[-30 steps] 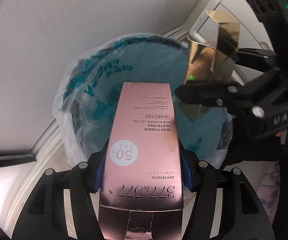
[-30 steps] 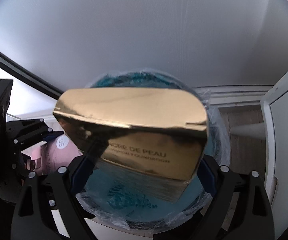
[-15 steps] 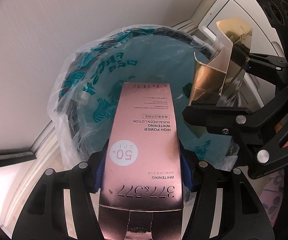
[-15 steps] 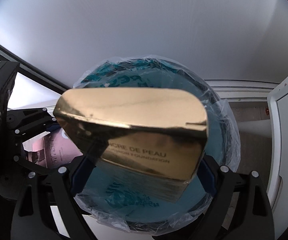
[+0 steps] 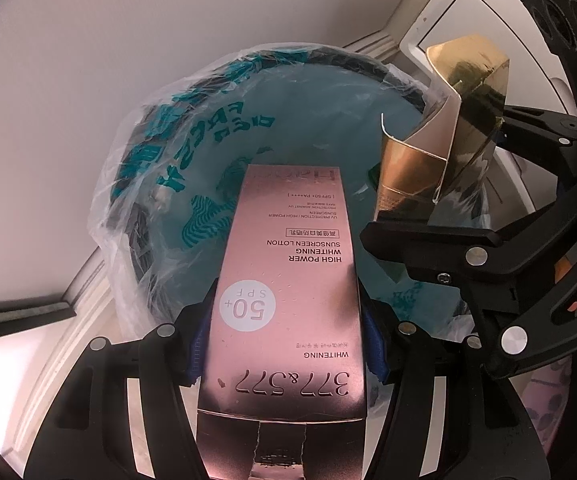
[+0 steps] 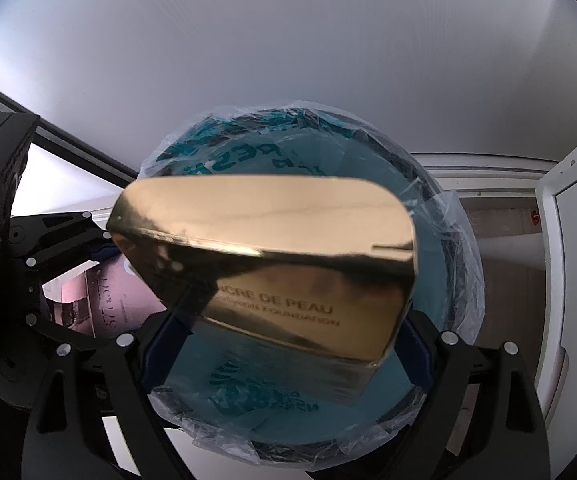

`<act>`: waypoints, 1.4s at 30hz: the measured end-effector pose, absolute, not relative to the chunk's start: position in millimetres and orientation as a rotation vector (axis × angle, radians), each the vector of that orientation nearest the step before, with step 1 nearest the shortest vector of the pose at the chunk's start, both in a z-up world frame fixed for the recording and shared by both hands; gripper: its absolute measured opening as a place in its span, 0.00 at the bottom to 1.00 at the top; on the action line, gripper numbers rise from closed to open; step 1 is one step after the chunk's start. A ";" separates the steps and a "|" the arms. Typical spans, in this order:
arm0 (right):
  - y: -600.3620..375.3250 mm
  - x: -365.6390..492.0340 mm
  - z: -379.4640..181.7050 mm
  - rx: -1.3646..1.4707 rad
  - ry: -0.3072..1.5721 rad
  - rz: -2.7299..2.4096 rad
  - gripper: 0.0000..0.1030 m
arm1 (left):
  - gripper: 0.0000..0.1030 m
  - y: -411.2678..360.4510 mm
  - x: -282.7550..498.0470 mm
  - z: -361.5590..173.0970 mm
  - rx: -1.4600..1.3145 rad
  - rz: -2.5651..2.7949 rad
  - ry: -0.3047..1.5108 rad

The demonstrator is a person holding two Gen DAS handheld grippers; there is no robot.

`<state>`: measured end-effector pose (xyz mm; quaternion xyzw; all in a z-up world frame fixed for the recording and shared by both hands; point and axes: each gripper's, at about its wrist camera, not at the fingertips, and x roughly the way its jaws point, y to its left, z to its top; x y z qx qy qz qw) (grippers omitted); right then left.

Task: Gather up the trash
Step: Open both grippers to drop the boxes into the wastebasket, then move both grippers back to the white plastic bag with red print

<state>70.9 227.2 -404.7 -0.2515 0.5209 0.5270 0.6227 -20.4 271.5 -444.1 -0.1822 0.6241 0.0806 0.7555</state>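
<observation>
Pink carton (image 5: 288,280): a sunscreen lotion box marked SPF 50+, held lengthwise over the mouth of the bin, its print upside down to the left wrist camera.
Left gripper (image 5: 286,344): clenched on the pink carton, blue pads pressing both long sides.
Gold carton (image 6: 284,264): a glossy foundation box with its top flap open, tilted and poised above the bin's opening.
Right gripper (image 6: 288,344): jaws spread wide and clamped on the gold carton's two ends.
Bin (image 5: 144,264): a round dark basket standing on the floor against a white wall (image 6: 288,60), close to a pale door frame (image 6: 556,280).
Liner (image 6: 460,240): clear plastic printed with teal lettering, folded out over the bin's rim; the teal bottom shows beneath both cartons.
Positions: the two grippers hang side by side over the bin, the gold carton to the right of the pink one in the left wrist view, the two apart.
</observation>
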 end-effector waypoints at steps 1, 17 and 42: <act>227.0 70.6 -403.5 -0.581 1.184 1.206 0.85 | 0.56 271.8 -20.5 -444.2 -0.397 0.175 1.361; 226.6 67.5 -384.3 -0.583 1.058 1.157 0.93 | 0.93 265.1 -22.1 -436.8 -0.336 0.187 1.329; 168.7 71.2 -285.5 -0.366 0.889 1.119 0.93 | 0.94 282.8 -44.6 -359.7 -0.477 0.196 1.134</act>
